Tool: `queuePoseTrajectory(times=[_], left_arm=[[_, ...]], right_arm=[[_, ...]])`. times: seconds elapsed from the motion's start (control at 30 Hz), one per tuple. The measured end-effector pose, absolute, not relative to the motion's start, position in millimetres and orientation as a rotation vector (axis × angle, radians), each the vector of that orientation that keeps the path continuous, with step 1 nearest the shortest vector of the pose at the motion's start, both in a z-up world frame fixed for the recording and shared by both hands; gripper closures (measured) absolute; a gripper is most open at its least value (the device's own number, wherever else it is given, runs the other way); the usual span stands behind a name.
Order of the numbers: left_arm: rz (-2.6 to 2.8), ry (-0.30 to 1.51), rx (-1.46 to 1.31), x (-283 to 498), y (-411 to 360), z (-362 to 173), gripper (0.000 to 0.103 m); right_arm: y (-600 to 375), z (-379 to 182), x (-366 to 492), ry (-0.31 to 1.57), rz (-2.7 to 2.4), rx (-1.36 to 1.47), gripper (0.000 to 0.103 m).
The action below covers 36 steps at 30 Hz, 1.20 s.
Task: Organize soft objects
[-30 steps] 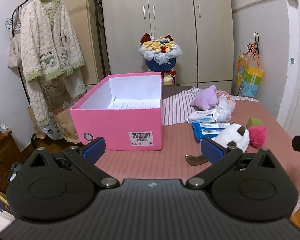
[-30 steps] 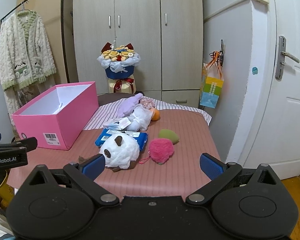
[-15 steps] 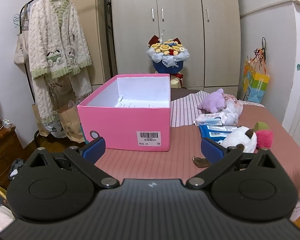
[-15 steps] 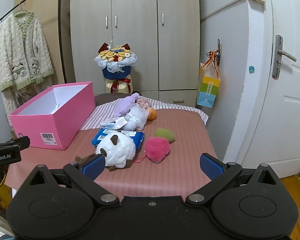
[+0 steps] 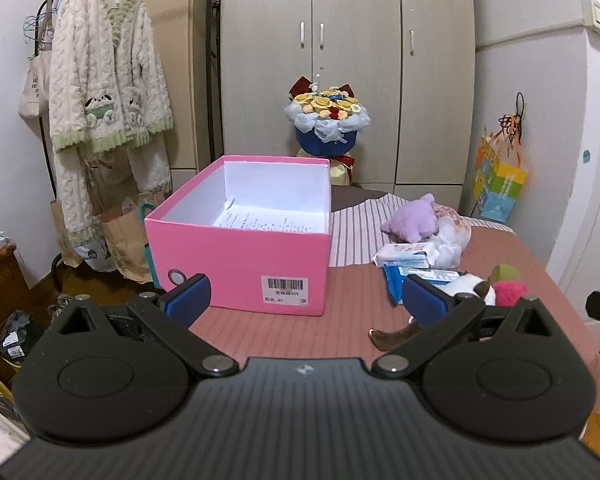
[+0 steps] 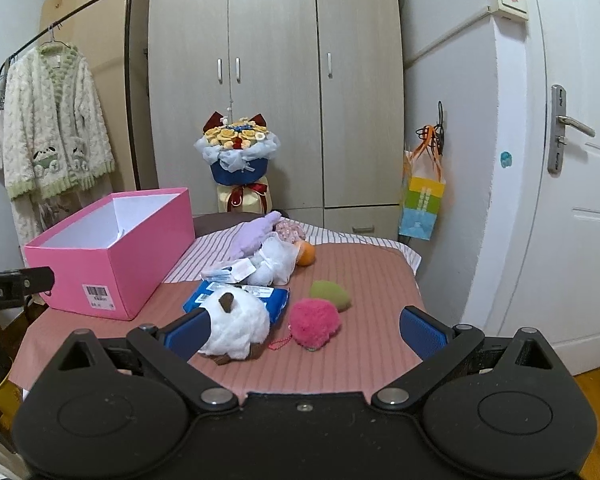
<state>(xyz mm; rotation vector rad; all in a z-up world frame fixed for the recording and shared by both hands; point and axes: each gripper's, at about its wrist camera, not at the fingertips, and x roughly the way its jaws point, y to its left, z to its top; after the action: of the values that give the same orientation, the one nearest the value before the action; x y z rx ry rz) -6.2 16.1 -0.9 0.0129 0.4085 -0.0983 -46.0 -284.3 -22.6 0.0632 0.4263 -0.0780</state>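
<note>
One pink box (image 5: 260, 264) (paper (image 5: 260, 222) inside)

We see a pink box (image 5: 236, 258) with white inside, a white plush (image 6: 236, 326), a magenta pompom (image 6: 314, 322), an olive-green sponge (image 6: 330, 295) and a striped pink-brown tablecloth (image 6: 360, 264).

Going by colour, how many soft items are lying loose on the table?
White: 2, plush sheep, gauzy bundle
Purple: 1, plush toy
Pink: 1, pompom
Green: 1, sponge
Total: 5
</note>
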Motion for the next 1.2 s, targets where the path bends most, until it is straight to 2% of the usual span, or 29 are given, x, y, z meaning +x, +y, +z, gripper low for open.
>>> queuePoseTrajectory(times=[0.27,0.67,1.0,1.2], left_arm=[[-0.124,0.405,0.016,12,12,-1,0.0],[-0.329,0.435,-0.04,46,-18,-35,0.001],[-0.516,0.501,-0.076,84,-52,-69,0.004],[-0.599,0.575,-0.1,106,-68,-83,0.013]], right_arm=[[-292,-21,-35,0.334,0.067,0.016,0.001],[-280,-65,9,0.486,0.26,-0.003,0.004],[-258,-106,45,0.471,0.301,-0.143,0.009],[-251,-122,61,0.449,0.304,-0.246,0.013]])
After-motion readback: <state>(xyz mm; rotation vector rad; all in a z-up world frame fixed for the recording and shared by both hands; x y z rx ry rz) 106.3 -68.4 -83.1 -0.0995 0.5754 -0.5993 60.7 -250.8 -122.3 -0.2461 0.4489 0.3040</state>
